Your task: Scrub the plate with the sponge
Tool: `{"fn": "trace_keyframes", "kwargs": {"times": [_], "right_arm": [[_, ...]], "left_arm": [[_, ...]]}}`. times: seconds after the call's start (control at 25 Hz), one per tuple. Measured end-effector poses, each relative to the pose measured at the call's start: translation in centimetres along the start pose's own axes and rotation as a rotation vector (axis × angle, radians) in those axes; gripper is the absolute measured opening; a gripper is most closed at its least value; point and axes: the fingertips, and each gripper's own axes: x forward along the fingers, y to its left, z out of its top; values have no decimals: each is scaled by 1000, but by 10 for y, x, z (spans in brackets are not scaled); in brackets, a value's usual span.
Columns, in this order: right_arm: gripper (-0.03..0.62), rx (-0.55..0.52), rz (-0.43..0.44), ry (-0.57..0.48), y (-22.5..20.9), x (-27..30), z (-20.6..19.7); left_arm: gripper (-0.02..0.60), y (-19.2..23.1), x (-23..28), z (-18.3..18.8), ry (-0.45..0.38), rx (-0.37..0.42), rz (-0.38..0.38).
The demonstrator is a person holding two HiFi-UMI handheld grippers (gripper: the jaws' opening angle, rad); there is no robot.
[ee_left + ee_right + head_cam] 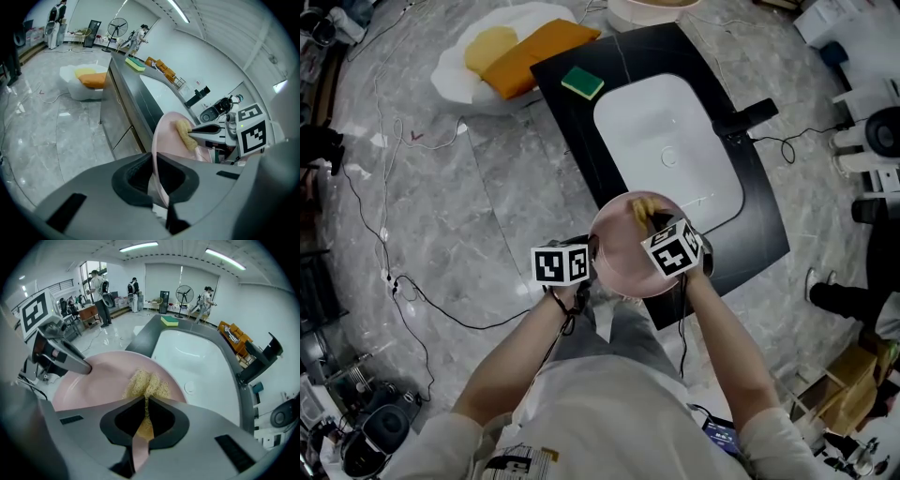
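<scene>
Scrubbing looks under way, not finished, as I judge it; the left gripper (157, 180) is clamped on the rim of the one round pink plate (619, 255), held over the near edge of the black counter (577, 141); the right gripper (145, 416) pinches one yellow fibrous sponge (146, 383) against the plate's face; a second, green sponge (582, 82) lies unused beside the single white sink (675, 122).

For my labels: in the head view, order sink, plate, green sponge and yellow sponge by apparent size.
sink
plate, though nearer the camera
green sponge and yellow sponge: too alike to rank, the yellow partly hidden
</scene>
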Motion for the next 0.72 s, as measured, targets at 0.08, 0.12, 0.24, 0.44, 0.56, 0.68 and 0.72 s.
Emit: {"fn": "trace_keyframes", "kwargs": {"times": [0.08, 0.12, 0.24, 0.44, 0.56, 0.68, 0.72], "right_arm": [[46, -18, -16, 38, -6, -6, -16], [46, -29, -20, 60, -8, -10, -24], [46, -79, -27, 114, -6, -22, -51], [46, -140, 35, 143, 29, -35, -80], [46, -156, 129, 131, 68, -38, -84], [46, -116, 248, 86, 111, -36, -75], [46, -118, 270, 76, 121, -35, -72]], "left_arm": [[28, 0, 0, 1, -12, -5, 8], [28, 1, 0, 2, -20, -7, 12], [28, 4, -1, 5, -37, -17, 23], [28, 6, 1, 8, -47, -4, 31], [28, 7, 1, 10, -56, -13, 35], [28, 8, 0, 8, -50, -15, 36], [28, 7, 0, 8, -46, -12, 37]]}}
